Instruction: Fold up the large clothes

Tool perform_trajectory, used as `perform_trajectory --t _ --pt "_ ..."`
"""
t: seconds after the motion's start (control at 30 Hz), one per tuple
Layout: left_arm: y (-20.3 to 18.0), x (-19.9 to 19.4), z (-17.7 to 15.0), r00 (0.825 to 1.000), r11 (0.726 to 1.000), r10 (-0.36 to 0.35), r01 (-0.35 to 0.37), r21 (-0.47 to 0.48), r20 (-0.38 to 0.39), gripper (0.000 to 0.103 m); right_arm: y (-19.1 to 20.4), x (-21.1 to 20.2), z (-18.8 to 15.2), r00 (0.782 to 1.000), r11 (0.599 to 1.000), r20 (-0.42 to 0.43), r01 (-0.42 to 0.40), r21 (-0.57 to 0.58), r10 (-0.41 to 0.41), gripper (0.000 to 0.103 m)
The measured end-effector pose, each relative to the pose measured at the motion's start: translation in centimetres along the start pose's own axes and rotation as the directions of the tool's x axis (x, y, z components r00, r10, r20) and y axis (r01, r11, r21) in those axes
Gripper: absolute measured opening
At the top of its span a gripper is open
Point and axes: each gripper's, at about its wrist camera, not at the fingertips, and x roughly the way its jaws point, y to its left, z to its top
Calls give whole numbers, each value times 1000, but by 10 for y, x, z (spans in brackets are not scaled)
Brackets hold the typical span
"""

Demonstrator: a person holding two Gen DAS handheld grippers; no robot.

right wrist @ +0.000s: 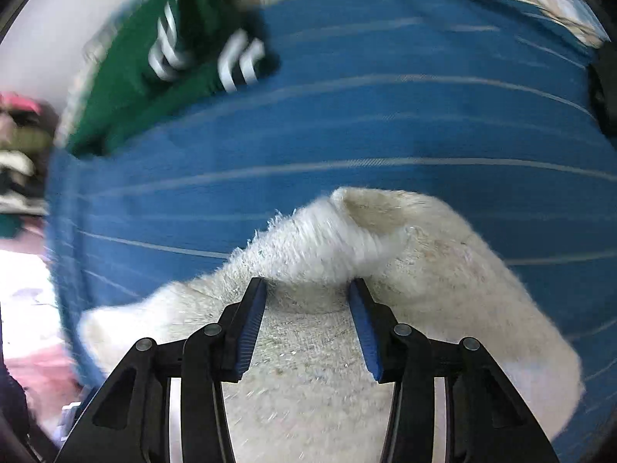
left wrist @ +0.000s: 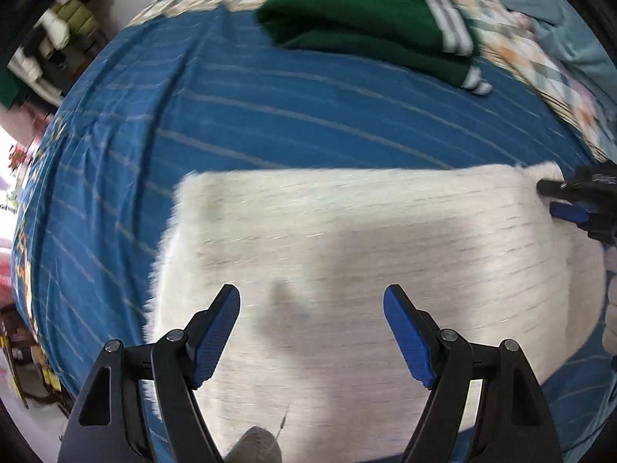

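A fuzzy white garment (left wrist: 347,247) lies folded into a rectangle on the blue striped bedspread (left wrist: 270,115). My left gripper (left wrist: 311,297) is open and empty, hovering over its near part. My right gripper (right wrist: 307,287) is open, its fingers straddling a raised fold of the white garment (right wrist: 327,247) at its corner; it also shows at the right edge of the left wrist view (left wrist: 555,196). Both views are blurred by motion.
A folded green garment with white stripes (left wrist: 366,19) lies at the far side of the bed, also in the right wrist view (right wrist: 166,65). A checked blanket (left wrist: 540,61) and grey-blue cloth (left wrist: 559,7) lie at the far right. Stacked clothes (left wrist: 58,38) stand beyond the bed's left edge.
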Motion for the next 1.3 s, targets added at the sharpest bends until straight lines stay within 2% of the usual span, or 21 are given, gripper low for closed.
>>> perform_trajectory --t 0.07,0.1,0.13,0.2,0.27,0.3,0.37,0.4,0.47,0.5,0.6,0.67,0.7,0.73,0.8,0.87,0.97,1.1,1.17,1.23,1.3 --pt "-26 -4 4 999 999 -51 51 9 2 75 -22 -36 -19 992 994 98 -85 66 78 62" --pt "-35 -4 5 997 997 -76 76 9 -2 75 -41 -58 -35 983 986 155 -120 116 101 73" --pt "-47 -2 7 994 994 -109 109 7 -10 76 -59 -73 -51 978 979 187 -125 164 93 76" --pt "-68 8 11 990 990 -139 139 12 -21 76 -91 -90 -82 976 958 202 -135 253 84 76" --pt "-89 32 11 992 992 -116 118 45 -48 76 -131 -91 -120 978 917 180 -162 364 101 76" --pt "-97 47 11 995 994 -81 85 62 -62 78 -143 -83 -131 978 901 173 -179 396 118 76" --pt "-98 67 10 996 997 -61 64 52 -69 92 -168 -58 -156 973 847 162 -224 482 165 77" --pt "-93 71 12 996 998 -55 57 28 -67 103 -182 -48 -162 961 817 174 -275 506 215 77" --pt "-85 74 14 991 995 -102 103 10 -84 103 -197 -23 -163 933 762 205 -359 539 294 77" --pt "-83 74 15 990 993 -113 115 10 -84 103 -203 -10 -160 907 731 237 -421 538 348 77" --pt "-83 69 14 990 993 -114 117 32 -79 103 -206 5 -143 850 691 337 -527 495 406 78" --pt "-84 67 13 992 993 -105 109 50 -74 103 -193 13 -127 826 686 375 -561 464 421 70" --pt "-85 66 14 993 994 -97 101 53 -69 103 -188 15 -122 811 676 386 -582 451 440 42" --pt "-85 66 16 994 994 -90 93 52 -63 103 -180 17 -116 802 670 388 -594 445 454 34" --pt "-87 67 20 994 995 -87 90 46 -59 103 -166 7 -110 795 682 408 -599 419 449 27" --pt "-88 69 24 993 994 -100 102 34 -57 103 -148 -15 -105 774 685 432 -621 380 462 25" --pt "-94 71 30 993 993 -110 111 40 -37 103 -114 -55 -100 768 730 425 -617 292 479 23" --pt "-98 74 46 983 983 -183 184 30 -33 103 -54 -92 -82 802 821 375 -549 156 465 23" --pt "-85 69 53 973 974 -227 227 -21 -45 103 -17 -107 -71 821 863 347 -501 60 452 23" --pt "-47 53 57 971 966 -238 235 -110 -13 103 20 -115 -66 839 888 311 -459 -34 446 23" --pt "-2 30 45 970 947 -240 240 -215 27 103 69 -119 -60 849 888 261 -441 -132 460 23"
